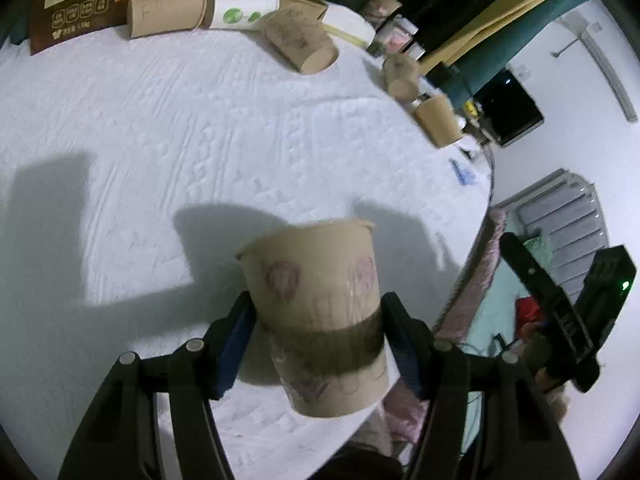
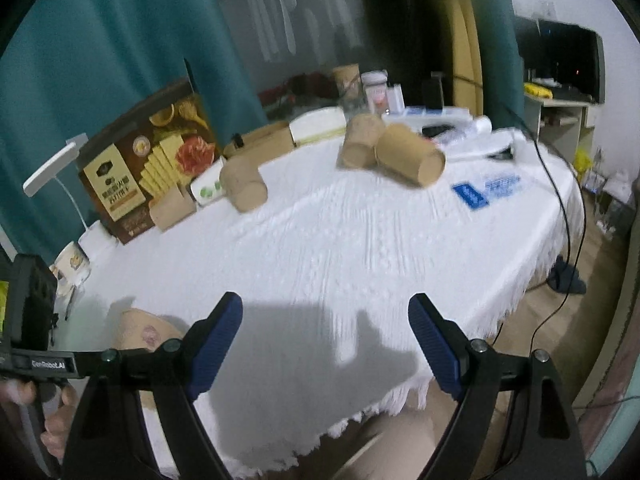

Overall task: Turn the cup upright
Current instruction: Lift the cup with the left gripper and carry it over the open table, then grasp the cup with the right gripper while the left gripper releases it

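Left gripper (image 1: 318,330) pinches a brown paper cup (image 1: 316,308) by its sides; right gripper (image 2: 325,344) hangs spread with nothing between its blue pads (image 2: 216,344).

In the left wrist view the cup sits at 6 o'clock, its rolled rim pointing up and away, tilted slightly, above the white tablecloth (image 1: 200,140); whether its base touches the cloth cannot be told. More brown cups lie on their sides at 12 o'clock (image 1: 168,10) and 1 o'clock (image 1: 302,42), beside a white cup (image 1: 244,10) and a cracker box (image 1: 80,0). In the right wrist view the held cup shows at 8 o'clock, partly hidden behind the finger, and two further cups (image 2: 410,160) lie tipped at 12 o'clock.
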